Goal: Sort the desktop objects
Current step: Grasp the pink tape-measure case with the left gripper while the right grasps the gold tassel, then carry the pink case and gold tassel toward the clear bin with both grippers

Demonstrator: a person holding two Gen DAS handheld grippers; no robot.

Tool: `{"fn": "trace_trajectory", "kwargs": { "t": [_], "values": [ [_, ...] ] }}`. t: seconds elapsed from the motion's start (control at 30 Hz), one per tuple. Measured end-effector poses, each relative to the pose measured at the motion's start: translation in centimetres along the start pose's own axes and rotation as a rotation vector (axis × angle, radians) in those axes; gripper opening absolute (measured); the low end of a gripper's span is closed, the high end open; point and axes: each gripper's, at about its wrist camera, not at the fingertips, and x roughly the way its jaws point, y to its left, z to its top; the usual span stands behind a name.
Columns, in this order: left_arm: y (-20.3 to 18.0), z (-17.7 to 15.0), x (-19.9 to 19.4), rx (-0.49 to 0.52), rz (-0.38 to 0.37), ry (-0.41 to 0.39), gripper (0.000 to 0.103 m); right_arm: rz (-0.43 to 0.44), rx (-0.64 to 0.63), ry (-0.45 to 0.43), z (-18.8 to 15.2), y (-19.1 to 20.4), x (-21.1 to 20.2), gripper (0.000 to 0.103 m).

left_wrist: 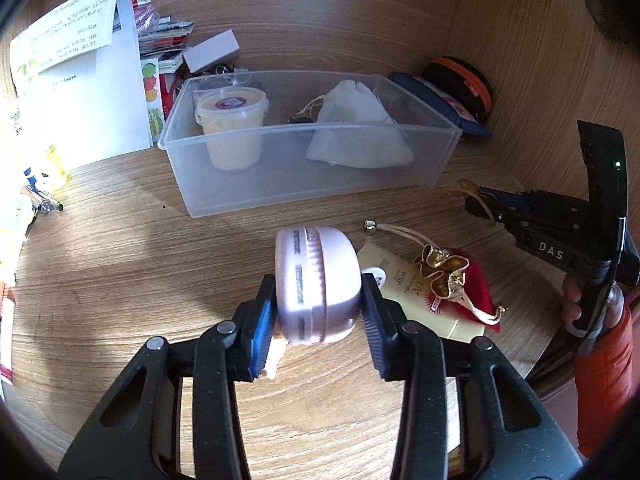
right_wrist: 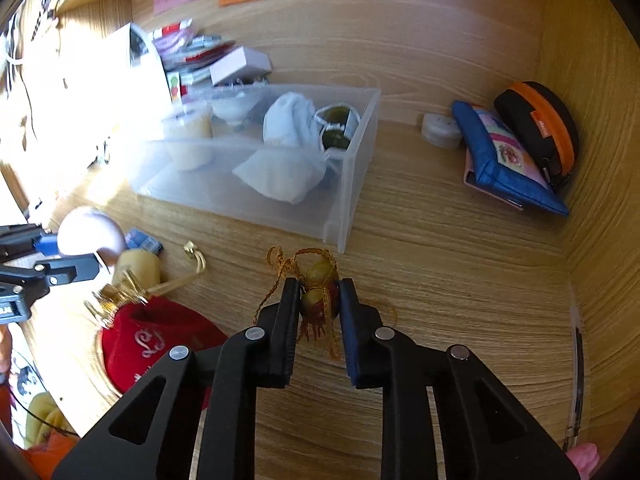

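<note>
My left gripper (left_wrist: 318, 296) is shut on a round pale pink case (left_wrist: 316, 280) and holds it above the desk; the case also shows in the right wrist view (right_wrist: 90, 232). My right gripper (right_wrist: 320, 300) is shut on a green bead charm with gold cord (right_wrist: 318, 296), low over the desk. A clear plastic bin (left_wrist: 248, 196) sits behind, holding a cream tub (left_wrist: 232, 128) and a white cloth pouch (left_wrist: 356, 128). A red velvet pouch with gold trim (left_wrist: 472, 284) lies on a yellow sunscreen packet (left_wrist: 404, 280), to the right of my left gripper.
Papers and small boxes (left_wrist: 80, 72) are stacked at back left. A blue pouch (right_wrist: 508, 160), a black and orange case (right_wrist: 540, 124) and a small white jar (right_wrist: 440, 130) sit in the back right corner. Wooden walls close the back and right.
</note>
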Motion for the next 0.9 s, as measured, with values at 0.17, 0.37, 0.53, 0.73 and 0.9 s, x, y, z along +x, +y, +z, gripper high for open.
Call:
{"fn": "trace_trajectory", "kwargs": {
  "t": [0.17, 0.37, 0.53, 0.73, 0.9],
  "values": [
    [0.4, 0.5, -0.6, -0.015, 0.003, -0.015, 0.039, 0.047, 0.042, -0.035, 0.6, -0.5, -1.5, 0.018],
    [1.3, 1.1, -1.0, -0.047, -0.005, -0.021, 0.039, 0.082, 0.054, -0.077, 1.2, -0.4, -3.2, 0.018],
    [1.7, 1.9, -2.2, -0.063, -0.003, -0.056, 0.039, 0.1, 0.05, -0.106, 1.8, -0.3, -4.2, 0.018],
    [2.2, 3.0, -4.1, -0.062, 0.036, -0.109, 0.039, 0.104, 0.03, -0.15, 2.8, 0.3, -5.7, 0.018],
    [3.1, 4.3, -5.3, -0.078, 0.049, -0.143, 0.039, 0.118, 0.01, -0.202, 4.3, 0.7, -7.3, 0.018]
  ]
}}
